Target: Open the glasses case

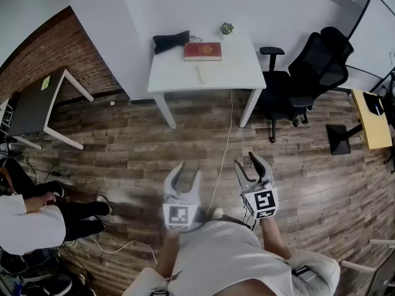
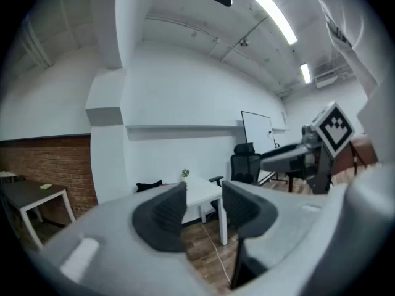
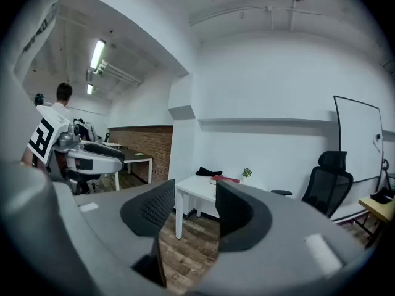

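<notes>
A white table [image 1: 203, 66] stands far ahead against the wall. On it lie a black soft-looking object [image 1: 171, 41], a red book [image 1: 202, 51], a small plant [image 1: 226, 28] and a pale narrow item [image 1: 200, 74]. Which of them is the glasses case I cannot tell. My left gripper [image 1: 187, 172] and right gripper [image 1: 245, 160] hang close to my body over the wooden floor, well short of the table. Both are open with nothing between the jaws. In the left gripper view its pads [image 2: 168, 214] frame the table [image 2: 203, 193]. The right gripper view shows its pads [image 3: 155, 209] the same way.
A black office chair [image 1: 315, 66] stands right of the table, with a yellow-topped desk [image 1: 370, 119] beyond it. A dark desk [image 1: 37, 100] is at the left. A person [image 1: 31, 217] sits at the lower left. A white cable [image 1: 225, 147] runs across the floor.
</notes>
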A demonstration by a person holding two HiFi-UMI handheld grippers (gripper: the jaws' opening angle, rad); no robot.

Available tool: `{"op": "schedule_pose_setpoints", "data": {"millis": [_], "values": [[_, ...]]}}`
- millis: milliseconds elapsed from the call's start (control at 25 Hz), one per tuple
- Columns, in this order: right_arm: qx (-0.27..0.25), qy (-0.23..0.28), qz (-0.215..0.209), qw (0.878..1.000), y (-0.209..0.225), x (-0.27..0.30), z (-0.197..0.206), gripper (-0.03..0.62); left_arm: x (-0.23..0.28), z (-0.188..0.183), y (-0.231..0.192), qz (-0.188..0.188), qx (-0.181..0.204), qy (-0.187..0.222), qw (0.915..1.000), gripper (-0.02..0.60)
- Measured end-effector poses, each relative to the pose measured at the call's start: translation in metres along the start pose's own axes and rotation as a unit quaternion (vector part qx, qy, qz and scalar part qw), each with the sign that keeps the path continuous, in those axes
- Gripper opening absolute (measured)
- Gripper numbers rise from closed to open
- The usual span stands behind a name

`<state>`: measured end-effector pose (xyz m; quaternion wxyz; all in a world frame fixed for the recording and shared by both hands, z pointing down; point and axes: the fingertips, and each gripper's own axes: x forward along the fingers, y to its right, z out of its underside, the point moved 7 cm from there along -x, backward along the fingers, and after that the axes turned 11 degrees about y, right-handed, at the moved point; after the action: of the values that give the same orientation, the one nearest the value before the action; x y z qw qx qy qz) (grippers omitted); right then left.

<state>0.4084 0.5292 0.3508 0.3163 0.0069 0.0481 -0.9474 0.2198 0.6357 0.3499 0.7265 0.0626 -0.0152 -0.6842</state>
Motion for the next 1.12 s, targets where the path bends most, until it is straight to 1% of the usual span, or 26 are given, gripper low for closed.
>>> {"op": "schedule_pose_setpoints", "data": {"millis": [120,200,400,640,800,880,1120], "values": [[0.013,0.015,0.005,1.0,0.005,0.003,-0.001,0.209,0.006,-0.003,-0.001,-0.002,-0.003,0.004,1.0,0.176],[0.024,0.023,0.002,0.999,0.007,0.006,0.0,0.209,0.01,-0.004,-0.004,-0.001,0.002,0.006,1.0,0.176],[0.022,0.017,-0.004,1.0,0.006,0.026,0.004,0.21,0.025,-0.002,-0.019,0.002,-0.002,0.015,0.9999,0.176],[0.018,0.004,-0.008,1.0,-0.001,0.064,0.012,0.21,0.046,0.009,-0.051,0.015,0.002,0.014,0.9998,0.176],[0.022,-0.008,-0.003,1.0,-0.003,0.091,0.012,0.21,0.062,0.013,-0.076,0.019,-0.005,0.012,0.9997,0.176],[0.021,-0.008,-0.001,1.0,-0.004,0.105,0.013,0.21,0.07,0.014,-0.09,0.02,-0.009,0.012,0.9997,0.176],[0.019,-0.006,0.011,1.0,-0.011,0.143,0.015,0.21,0.091,0.025,-0.128,0.033,-0.004,0.013,0.9994,0.176]]}}
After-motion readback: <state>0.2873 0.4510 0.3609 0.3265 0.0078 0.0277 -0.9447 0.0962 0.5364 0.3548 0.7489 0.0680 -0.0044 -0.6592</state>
